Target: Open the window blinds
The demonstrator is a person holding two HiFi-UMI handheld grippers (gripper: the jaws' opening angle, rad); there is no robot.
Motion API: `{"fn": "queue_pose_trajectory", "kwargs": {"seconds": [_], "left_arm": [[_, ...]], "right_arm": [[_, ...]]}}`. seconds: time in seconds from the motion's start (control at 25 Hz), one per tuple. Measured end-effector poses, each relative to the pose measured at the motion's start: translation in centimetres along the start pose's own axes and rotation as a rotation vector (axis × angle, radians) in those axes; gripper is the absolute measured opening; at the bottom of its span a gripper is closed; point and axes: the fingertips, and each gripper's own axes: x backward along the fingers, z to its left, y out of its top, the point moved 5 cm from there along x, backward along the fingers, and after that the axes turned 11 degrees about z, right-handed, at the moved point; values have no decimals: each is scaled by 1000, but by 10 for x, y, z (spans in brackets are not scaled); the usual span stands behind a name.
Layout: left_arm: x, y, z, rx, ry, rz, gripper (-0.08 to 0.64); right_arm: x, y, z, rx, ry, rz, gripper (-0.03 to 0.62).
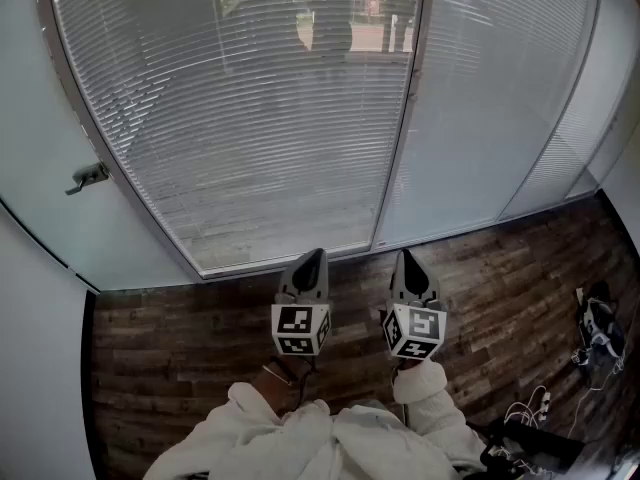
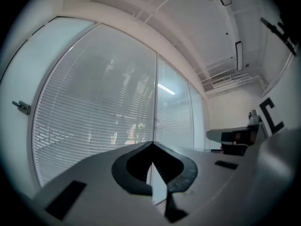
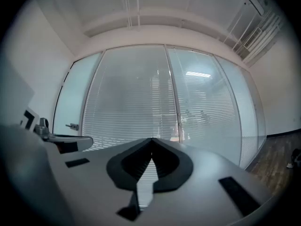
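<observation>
White slatted window blinds (image 1: 260, 118) hang lowered over the left pane, and a second set (image 1: 490, 98) covers the right pane past a grey mullion (image 1: 405, 108). Their slats are turned nearly closed, with faint outdoor shapes showing through. My left gripper (image 1: 308, 266) and right gripper (image 1: 410, 264) are held side by side over the wooden floor, level and pointing at the panes, well short of them. Both are shut and hold nothing. The left gripper view has the blinds (image 2: 94, 112) beyond its closed tips (image 2: 153, 144). The right gripper view frames both panes (image 3: 136, 102) past its tips (image 3: 151, 139).
A frosted door with a metal handle (image 1: 88, 177) stands left of the window. Dark wooden floor (image 1: 170, 338) runs under the window. Cables and black gear (image 1: 598, 328) lie on the floor at the far right. The person's white sleeves (image 1: 300, 438) fill the bottom edge.
</observation>
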Motion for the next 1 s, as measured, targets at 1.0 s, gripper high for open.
{"fn": "queue_pose_trajectory", "kwargs": {"seconds": [1.0], "left_arm": [[-204, 11, 11, 12, 27, 61, -3]], "right_arm": [[-183, 17, -110, -31, 26, 31, 12]]}}
